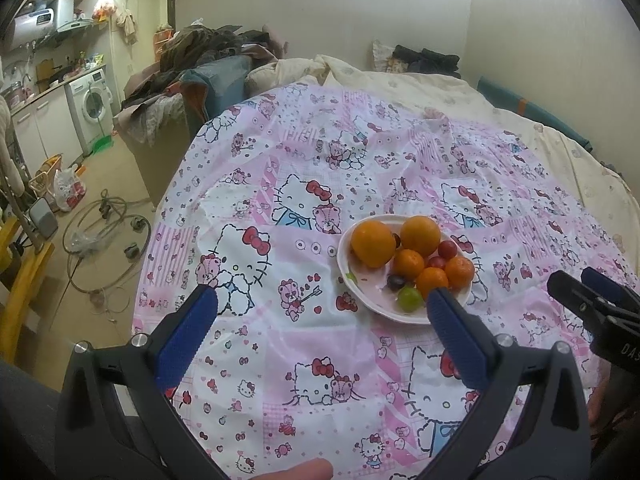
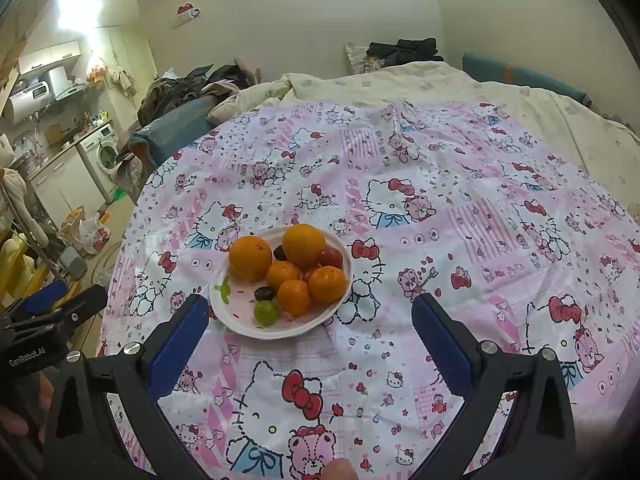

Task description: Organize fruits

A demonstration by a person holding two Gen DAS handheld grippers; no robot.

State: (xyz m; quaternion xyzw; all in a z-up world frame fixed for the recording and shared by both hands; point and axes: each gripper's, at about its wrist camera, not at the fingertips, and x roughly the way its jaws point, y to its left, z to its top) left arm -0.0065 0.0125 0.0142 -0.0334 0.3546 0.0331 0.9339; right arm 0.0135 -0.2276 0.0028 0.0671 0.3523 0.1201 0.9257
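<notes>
A white plate (image 1: 345,264) (image 2: 224,312) of fruit sits on a table under a pink Hello Kitty cloth (image 1: 280,208) (image 2: 440,220). It holds two large oranges (image 1: 373,243) (image 2: 250,258), three small tangerines (image 1: 408,263) (image 2: 294,297), red and dark grapes (image 1: 447,249) (image 2: 264,293) and a green grape (image 1: 410,298) (image 2: 266,311). My left gripper (image 1: 322,304) is open and empty, hovering near the plate's front left. My right gripper (image 2: 310,312) is open and empty, just in front of the plate; it shows at the right edge of the left wrist view (image 1: 588,296).
A bed with a cream quilt (image 1: 420,80) (image 2: 400,80) lies behind the table. A clothes-piled sofa (image 1: 192,80) stands at the left. The floor at the left holds a hose (image 1: 100,236), bags and a washing machine (image 1: 92,108).
</notes>
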